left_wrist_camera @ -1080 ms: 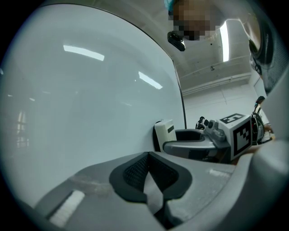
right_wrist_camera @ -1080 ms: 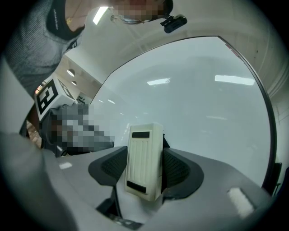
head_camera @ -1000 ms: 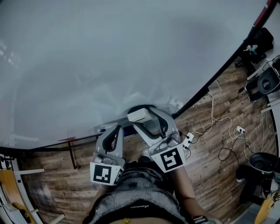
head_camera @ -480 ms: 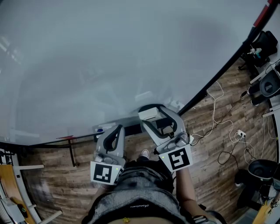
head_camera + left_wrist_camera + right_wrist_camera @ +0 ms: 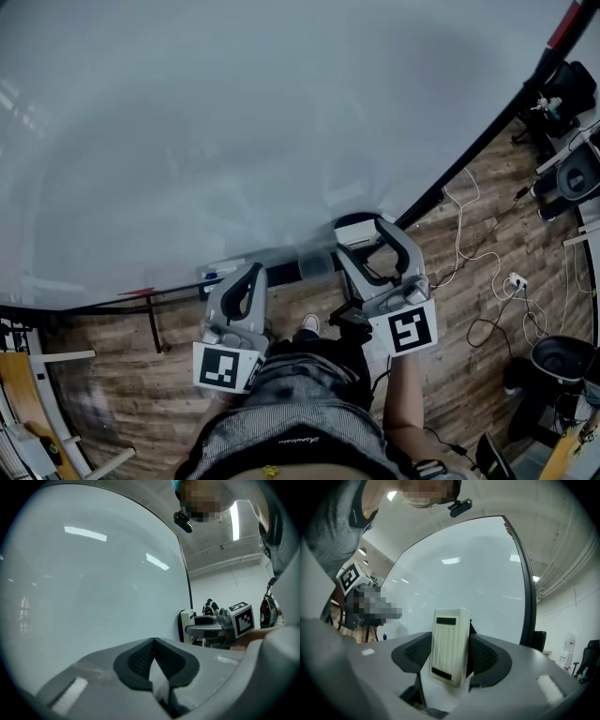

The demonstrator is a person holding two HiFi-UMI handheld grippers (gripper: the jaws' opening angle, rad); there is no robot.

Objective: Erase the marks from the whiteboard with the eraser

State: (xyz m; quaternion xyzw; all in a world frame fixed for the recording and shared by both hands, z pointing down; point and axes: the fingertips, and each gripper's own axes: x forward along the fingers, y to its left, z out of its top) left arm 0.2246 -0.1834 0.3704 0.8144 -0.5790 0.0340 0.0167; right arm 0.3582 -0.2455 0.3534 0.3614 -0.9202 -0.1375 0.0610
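At 7 o'clock the left gripper [image 5: 246,274] is hanging low, its jaws pressed together on nothing. The whiteboard [image 5: 234,122] is looking clean; I am seeing no marks on it. The right gripper [image 5: 451,656] is clamping the eraser [image 5: 449,637] and has been sliding it toward 3 o'clock along the board's bottom edge, so the wiping is probably finishing.

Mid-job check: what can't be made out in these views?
- Wiping face of the eraser: the right gripper view shows only its ribbed back.
- Contact between eraser and whiteboard: the head view looks from behind, so the gap can't be judged.
- Top and left of the whiteboard: cut off by the head view's edges.
- Faint marks: lost in glare in all views; none clearly seen.
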